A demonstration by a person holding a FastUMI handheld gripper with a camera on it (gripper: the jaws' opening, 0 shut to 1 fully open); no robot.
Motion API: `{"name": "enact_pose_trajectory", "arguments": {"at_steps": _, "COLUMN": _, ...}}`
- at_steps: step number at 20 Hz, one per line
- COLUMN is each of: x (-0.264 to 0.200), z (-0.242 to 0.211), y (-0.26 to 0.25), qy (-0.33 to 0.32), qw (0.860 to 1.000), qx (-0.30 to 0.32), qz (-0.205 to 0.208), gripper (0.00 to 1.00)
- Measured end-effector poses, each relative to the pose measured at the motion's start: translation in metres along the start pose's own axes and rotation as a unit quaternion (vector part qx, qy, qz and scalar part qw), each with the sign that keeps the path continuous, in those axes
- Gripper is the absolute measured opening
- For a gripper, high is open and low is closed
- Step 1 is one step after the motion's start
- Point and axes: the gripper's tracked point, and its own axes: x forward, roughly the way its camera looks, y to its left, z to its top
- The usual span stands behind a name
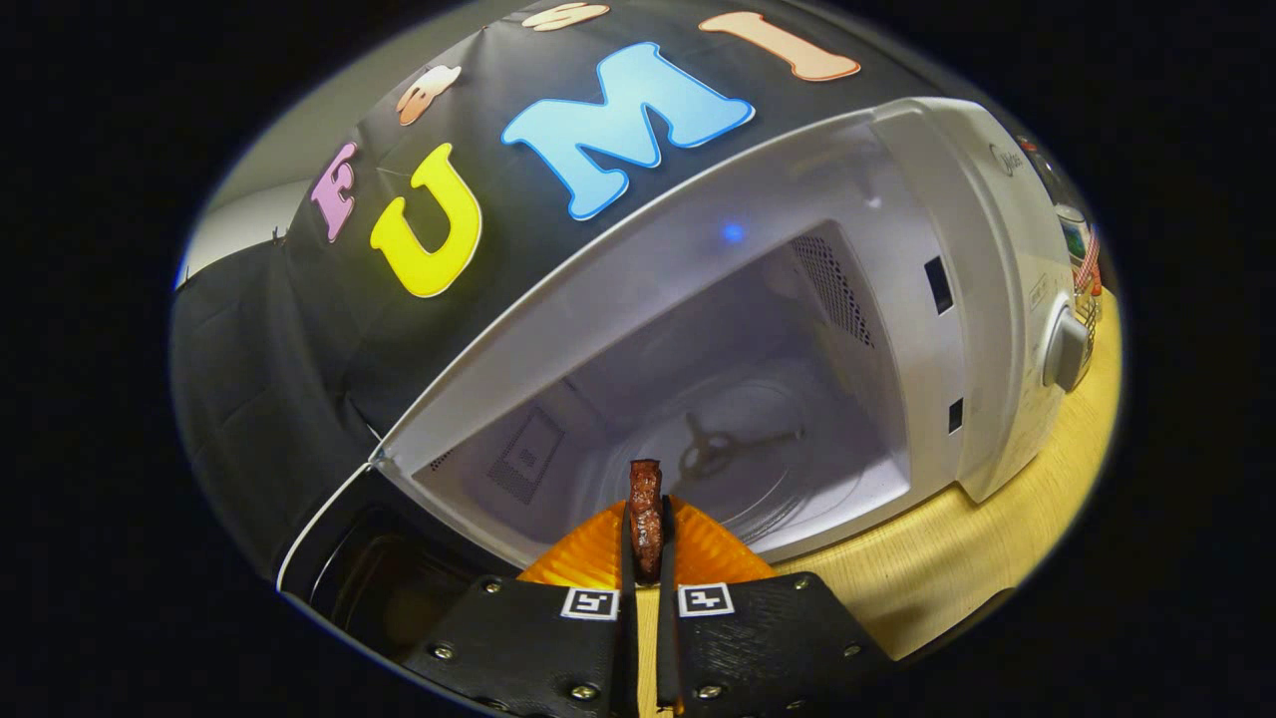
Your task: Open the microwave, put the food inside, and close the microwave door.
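A: How far is the task carried?

B: The microwave (927,299) is opened; its door (399,568) is swung out at lower left. The food (646,514) is clamped between the fingers of the gripper (648,558), low at centre, just before the cavity.

A: What is left?

B: The food is yet to be set on the turntable (758,459), released, and the door shut.

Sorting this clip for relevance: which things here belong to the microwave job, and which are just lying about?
Job:
- microwave, cavity open
- microwave door, swung open beside the fingers
- brown piece of food, pinched between both fingers
- gripper

Lying about:
- items beyond the microwave, too small to identify
- wooden table
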Motion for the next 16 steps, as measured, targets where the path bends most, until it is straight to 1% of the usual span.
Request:
{"name": "enact_pose_trajectory", "arguments": {"at_steps": 4, "x": 0.014, "z": -0.001, "y": -0.011, "qy": -0.003, "qw": 1.000, "qx": 0.018, "qz": -0.009, "gripper": 0.07}}
{"name": "enact_pose_trajectory", "arguments": {"at_steps": 5, "x": 0.017, "z": 0.001, "y": -0.012, "qy": -0.007, "qw": 1.000, "qx": 0.020, "qz": -0.011, "gripper": 0.11}}
{"name": "enact_pose_trajectory", "arguments": {"at_steps": 8, "x": 0.028, "z": 0.007, "y": -0.017, "qy": -0.023, "qw": 0.999, "qx": 0.003, "qz": -0.023, "gripper": 0.11}}
{"name": "enact_pose_trajectory", "arguments": {"at_steps": 9, "x": 0.030, "z": 0.009, "y": -0.022, "qy": -0.024, "qw": 0.999, "qx": -0.011, "qz": -0.036, "gripper": 0.11}}
{"name": "enact_pose_trajectory", "arguments": {"at_steps": 10, "x": 0.035, "z": 0.009, "y": -0.024, "qy": -0.025, "qw": 0.998, "qx": -0.025, "qz": -0.045, "gripper": 0.17}}
{"name": "enact_pose_trajectory", "arguments": {"at_steps": 11, "x": 0.037, "z": 0.012, "y": -0.030, "qy": -0.027, "qw": 0.997, "qx": -0.042, "qz": -0.063, "gripper": 0.20}}
{"name": "enact_pose_trajectory", "arguments": {"at_steps": 12, "x": 0.037, "z": 0.014, "y": -0.036, "qy": -0.034, "qw": 0.994, "qx": -0.063, "qz": -0.078, "gripper": 0.34}}
{"name": "enact_pose_trajectory", "arguments": {"at_steps": 15, "x": 0.031, "z": 0.033, "y": -0.036, "qy": -0.075, "qw": 0.981, "qx": -0.144, "qz": -0.108, "gripper": 0.99}}
{"name": "enact_pose_trajectory", "arguments": {"at_steps": 16, "x": 0.030, "z": 0.036, "y": -0.031, "qy": -0.081, "qw": 0.977, "qx": -0.168, "qz": -0.106, "gripper": 0.99}}
